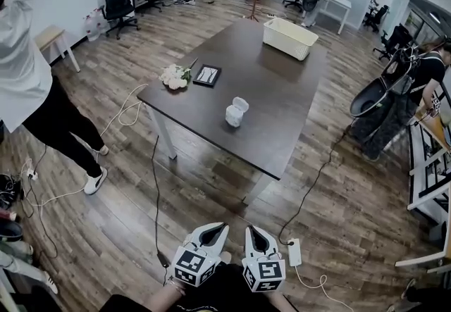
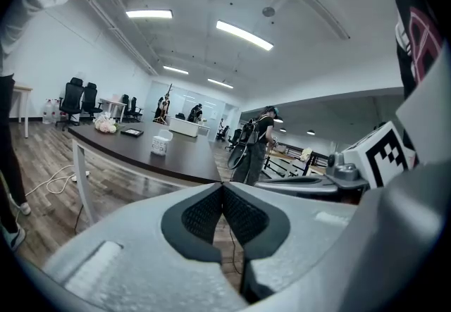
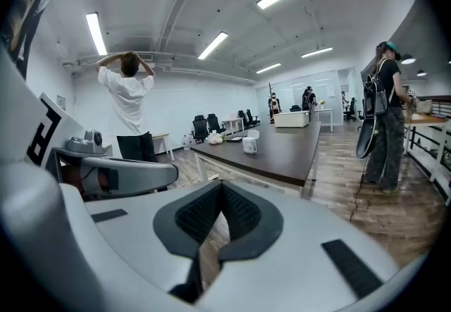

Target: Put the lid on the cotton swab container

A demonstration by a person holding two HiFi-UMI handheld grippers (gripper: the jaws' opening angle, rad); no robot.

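A dark rectangular counter [image 1: 282, 113] stands on a wood-plank floor [image 1: 211, 184] in an open office with black chairs [image 1: 116, 1] along the wall; the cotton swab container [image 1: 235, 113], small and white, sits near the counter's middle, its lid [image 1: 241, 102] tilted up over the rim; its contents are too small to tell; a cream basket [image 1: 289, 37] sits at the far end; flowers [image 1: 175, 77] lie beside a black tray [image 1: 207, 75]; left gripper [image 1: 217, 231] and right gripper [image 1: 252, 233] hang well short of the counter, jaws together on nothing.

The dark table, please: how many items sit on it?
4: white basket at the far end, flowers and black tray by the left edge, swab container nearer the front.
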